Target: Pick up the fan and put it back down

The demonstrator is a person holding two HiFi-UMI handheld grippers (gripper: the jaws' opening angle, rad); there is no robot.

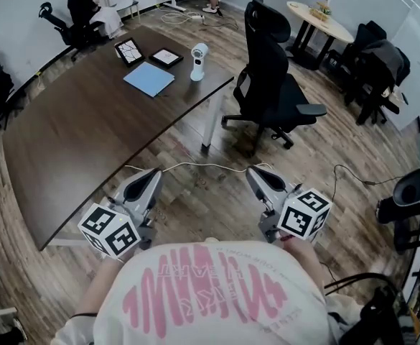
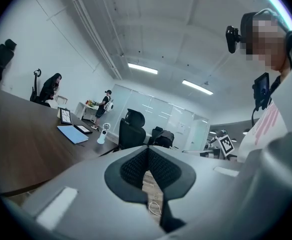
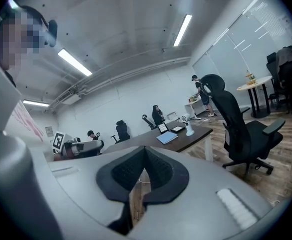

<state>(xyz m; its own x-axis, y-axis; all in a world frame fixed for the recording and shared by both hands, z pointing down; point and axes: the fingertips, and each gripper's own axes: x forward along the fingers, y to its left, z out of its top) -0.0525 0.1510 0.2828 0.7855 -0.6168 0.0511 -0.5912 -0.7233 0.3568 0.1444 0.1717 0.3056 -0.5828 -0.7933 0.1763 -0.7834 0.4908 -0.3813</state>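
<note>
A small white fan (image 1: pixel 199 62) stands upright near the far right corner of the long dark table (image 1: pixel 80 142). It also shows far off in the left gripper view as the fan (image 2: pixel 102 133) and in the right gripper view as the fan (image 3: pixel 188 126). My left gripper (image 1: pixel 154 172) and right gripper (image 1: pixel 253 171) are held close to my body over the wooden floor, well short of the fan. The left gripper (image 2: pixel 146 154) has its pads together with nothing between them. The right gripper (image 3: pixel 145 151) is shut and empty too.
A blue folder (image 1: pixel 148 78) and two tablets (image 1: pixel 129 51) lie beside the fan. A black office chair (image 1: pixel 271 85) stands right of the table's corner. A white cable (image 1: pixel 195 165) runs across the floor ahead. A person sits at the back left (image 1: pixel 87 6); a round table (image 1: pixel 319 19) is at the back right.
</note>
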